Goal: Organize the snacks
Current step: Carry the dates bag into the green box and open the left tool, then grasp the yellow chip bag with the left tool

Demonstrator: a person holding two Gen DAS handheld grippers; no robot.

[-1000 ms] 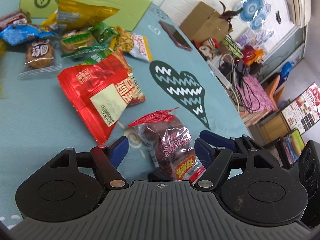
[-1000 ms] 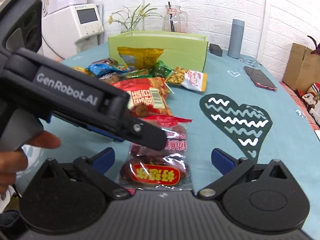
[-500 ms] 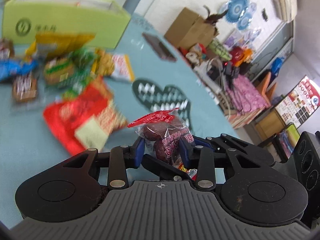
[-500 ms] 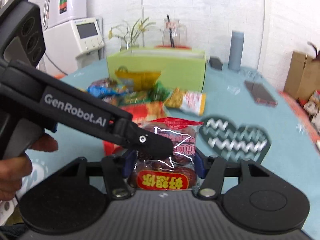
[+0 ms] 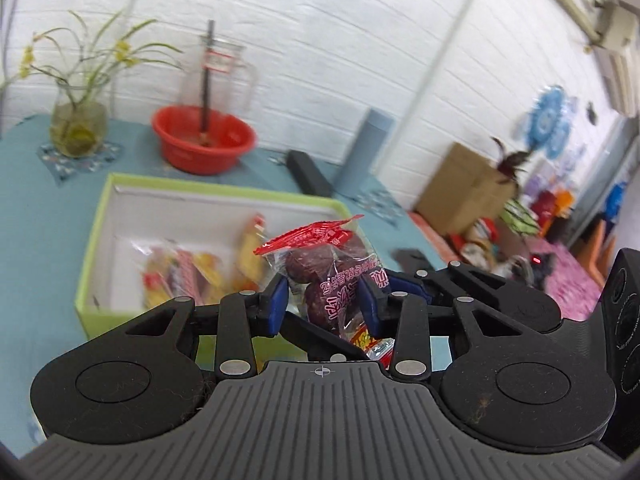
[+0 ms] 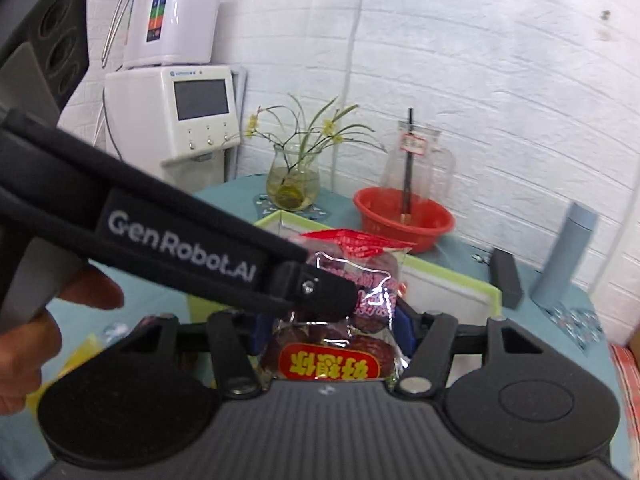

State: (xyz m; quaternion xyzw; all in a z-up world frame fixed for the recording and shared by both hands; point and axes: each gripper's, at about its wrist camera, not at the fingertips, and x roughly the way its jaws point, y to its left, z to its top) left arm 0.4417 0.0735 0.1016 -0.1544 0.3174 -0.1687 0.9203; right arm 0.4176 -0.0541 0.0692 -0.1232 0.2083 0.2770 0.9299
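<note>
A clear packet of dark red dates (image 5: 324, 276) with a red top seal is held up in the air by both grippers. My left gripper (image 5: 323, 306) is shut on its middle. My right gripper (image 6: 330, 330) is shut on its lower end, and the same date packet (image 6: 344, 344) fills the right wrist view. The left gripper's black body (image 6: 180, 248) crosses in front of it there. The packet hangs just in front of a green open box (image 5: 100, 216) with white inside, which holds several snack packets (image 5: 188, 272).
A red basin (image 5: 204, 144) with a glass jug, a vase of flowers (image 5: 78, 128), a grey bottle (image 5: 362, 148) and a black case (image 5: 308, 178) stand behind the box on the blue tablecloth. A white appliance (image 6: 176, 108) stands at the far left.
Both grippers shut on the date packet and lifted it off the table. They carried it up and forward to the open box; the loose snacks have dropped out of view.
</note>
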